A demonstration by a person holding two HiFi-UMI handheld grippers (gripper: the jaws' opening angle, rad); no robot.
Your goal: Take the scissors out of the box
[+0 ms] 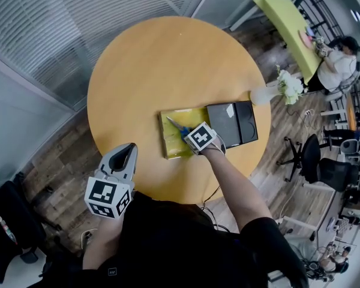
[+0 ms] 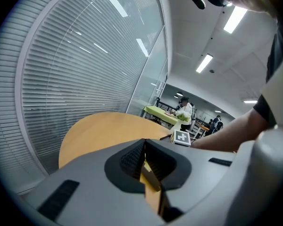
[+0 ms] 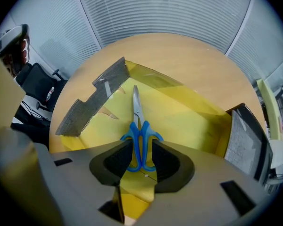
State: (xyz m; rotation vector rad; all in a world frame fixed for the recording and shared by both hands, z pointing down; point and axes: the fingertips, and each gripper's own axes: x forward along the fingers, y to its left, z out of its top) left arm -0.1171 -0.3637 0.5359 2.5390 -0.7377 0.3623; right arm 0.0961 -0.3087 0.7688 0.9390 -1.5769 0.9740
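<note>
Right gripper view: scissors lying flat in the open yellow box.
The scissors (image 3: 137, 126) rest on the floor of the box (image 3: 193, 112) with their blades pointing away. Their blue handles sit between the jaws of the right gripper (image 3: 142, 158), which stand apart on either side and do not clamp them. A black lid (image 1: 234, 122) lies against the box on the round wooden table (image 1: 162, 65). The left gripper (image 2: 145, 164) hangs near the table's edge, jaws together on nothing.

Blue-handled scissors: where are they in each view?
Head view: blue-handled metal scissors in the yellow cardboard box, near picture centre.
Left gripper view: not in it.
Right gripper view: centre, handles between the jaws of the right tool.
Shared landmark: round wooden table.
</note>
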